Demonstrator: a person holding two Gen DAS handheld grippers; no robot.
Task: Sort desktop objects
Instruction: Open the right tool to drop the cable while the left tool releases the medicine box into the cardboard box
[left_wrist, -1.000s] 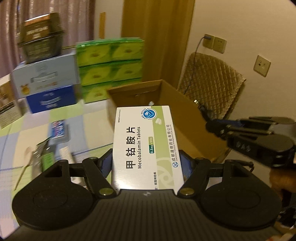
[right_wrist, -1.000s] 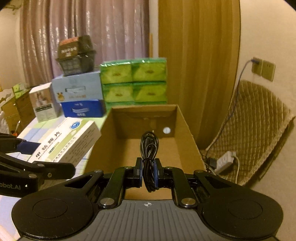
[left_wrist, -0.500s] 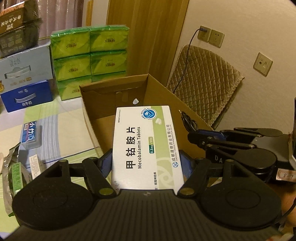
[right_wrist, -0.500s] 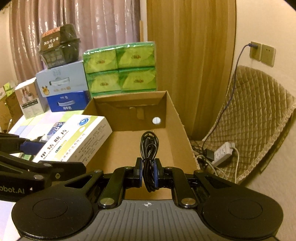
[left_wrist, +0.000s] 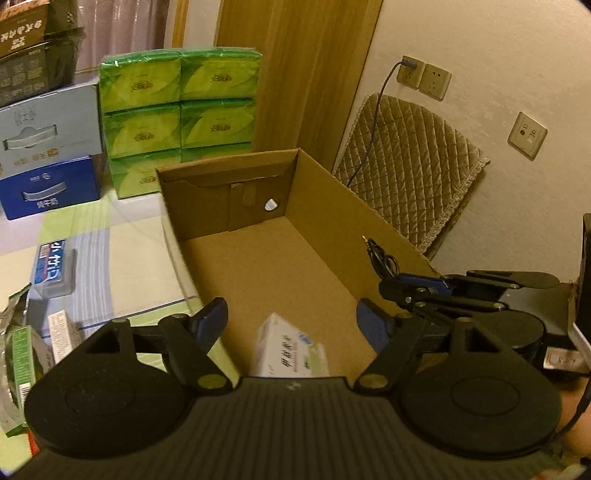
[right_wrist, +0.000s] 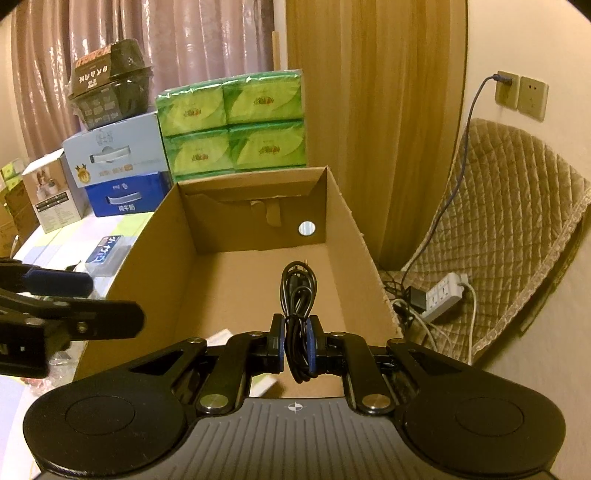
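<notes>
1. Dropped since a second ago: the white Mecobalamin tablet box (left_wrist: 290, 350), then clamped upright between the left gripper (left_wrist: 291, 317) fingers, now blurred and loose over the near end of the cardboard box (left_wrist: 332, 192) floor, by the near wall.
2. Left gripper: jaws opening, blue pads wide apart, nothing pressed between them; poised above the carton's near-left corner.
3. Right gripper (right_wrist: 295, 349): clamped tight on a coiled black cable (right_wrist: 297, 291), loops pointing toward the carton's far wall, above the floor near the right wall.
4. Step in hand, by the look of it: releasing both items into the carton.
5. Best done by waiting for the tablet box to settle, then drawing the left gripper straight up and clear of the left wall.
6. Cable next: lower toward bare cardboard at mid-floor before parting the jaws, clear of the tablet box.
7. Risk: loops snagging on a pad during release.
8. Left on the tablecloth (left_wrist: 122, 258) beyond the carton's left wall: a small blue-labelled case (left_wrist: 51, 267) and other packets.
</notes>
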